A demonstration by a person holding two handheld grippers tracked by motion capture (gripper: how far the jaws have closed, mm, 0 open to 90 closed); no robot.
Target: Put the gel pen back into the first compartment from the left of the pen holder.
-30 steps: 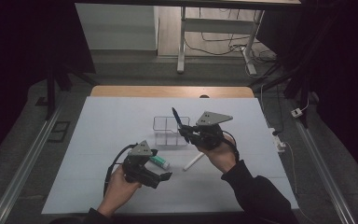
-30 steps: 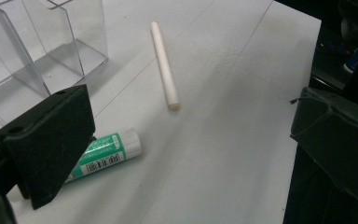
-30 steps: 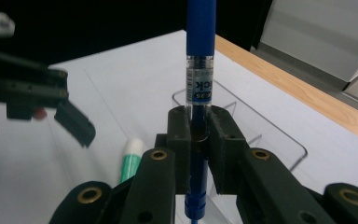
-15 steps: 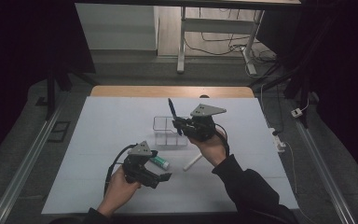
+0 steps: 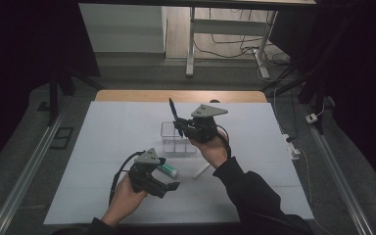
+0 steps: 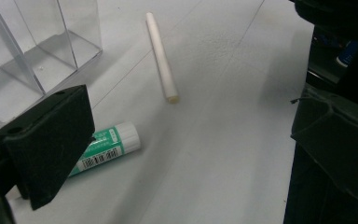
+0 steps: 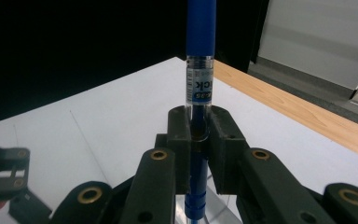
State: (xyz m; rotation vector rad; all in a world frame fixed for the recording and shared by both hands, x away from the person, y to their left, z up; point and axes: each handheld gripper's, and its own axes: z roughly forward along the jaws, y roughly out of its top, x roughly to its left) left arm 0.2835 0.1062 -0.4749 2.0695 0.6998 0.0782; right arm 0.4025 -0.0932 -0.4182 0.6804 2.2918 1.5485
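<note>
Blue pen pinched tight between the two black fingers of the right gripper, standing up tall, top end poking high above the fingertips, bottom end hanging down below them. Just under those fingers, a clear plastic box with little compartments, on the white table. Pen up in the air over the box, not touching it as far as can be seen. Left gripper low over the table, nearer the person, fingers spread wide with nothing between them. Green and white glue stick lying flat right beside one left finger. White stick lying a bit past the fingertips, near the box, apart from the glue stick.
</note>
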